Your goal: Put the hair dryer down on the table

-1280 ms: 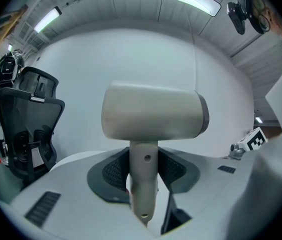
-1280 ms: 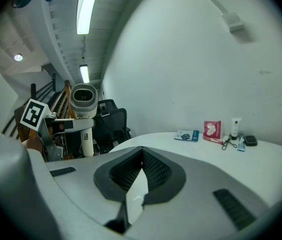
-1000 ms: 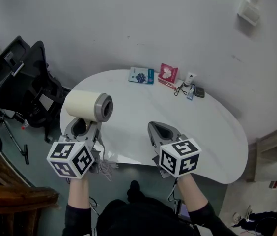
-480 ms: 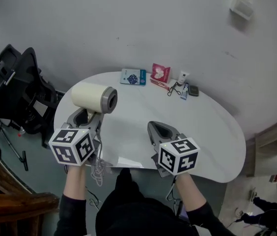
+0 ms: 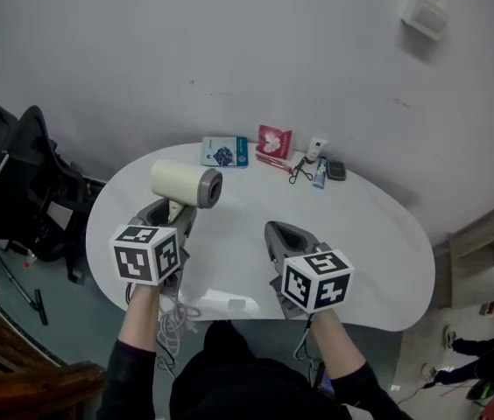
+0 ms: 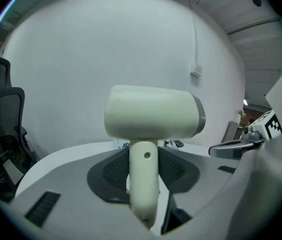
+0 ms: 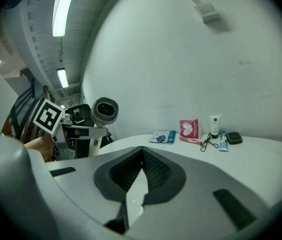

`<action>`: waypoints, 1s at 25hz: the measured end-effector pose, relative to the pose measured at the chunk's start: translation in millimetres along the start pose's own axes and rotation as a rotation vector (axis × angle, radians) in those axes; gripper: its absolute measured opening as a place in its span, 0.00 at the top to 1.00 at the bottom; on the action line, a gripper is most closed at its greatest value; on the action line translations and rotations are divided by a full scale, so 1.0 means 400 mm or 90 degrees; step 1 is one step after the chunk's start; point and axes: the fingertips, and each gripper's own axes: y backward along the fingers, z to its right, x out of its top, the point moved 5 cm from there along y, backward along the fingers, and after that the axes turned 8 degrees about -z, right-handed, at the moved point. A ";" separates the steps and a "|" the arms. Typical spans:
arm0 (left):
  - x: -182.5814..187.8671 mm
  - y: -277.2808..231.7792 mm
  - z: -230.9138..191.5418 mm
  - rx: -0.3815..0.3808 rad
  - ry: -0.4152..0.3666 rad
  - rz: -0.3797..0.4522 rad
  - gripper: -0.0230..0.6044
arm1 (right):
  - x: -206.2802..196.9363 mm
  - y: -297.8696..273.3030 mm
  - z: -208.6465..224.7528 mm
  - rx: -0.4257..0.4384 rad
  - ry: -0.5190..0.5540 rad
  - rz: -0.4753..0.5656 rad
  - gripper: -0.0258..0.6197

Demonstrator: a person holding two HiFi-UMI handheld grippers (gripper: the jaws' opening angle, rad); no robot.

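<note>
Both jaws' states show only close-up: your left gripper (image 6: 144,170) clamps the hair dryer (image 6: 151,113) handle, your right gripper (image 7: 140,153) is closed, empty.

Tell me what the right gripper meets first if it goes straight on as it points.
Probably the bare white table: the right gripper, shut and empty, tilts slightly down over it. Beyond that, the blue packet lies roughly ahead; depth is unclear.
</note>
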 end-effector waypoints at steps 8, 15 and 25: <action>-0.038 -0.140 -0.016 -0.046 -0.007 -0.082 0.70 | 0.008 -0.070 0.018 -0.020 -0.020 -0.020 0.95; -0.086 -0.242 -0.020 -0.077 -0.006 -0.145 0.70 | 0.005 -0.123 0.036 -0.047 -0.038 -0.040 0.95; -0.153 -0.350 -0.004 -0.105 -0.025 -0.223 0.70 | -0.021 -0.162 0.088 -0.094 -0.078 -0.066 0.95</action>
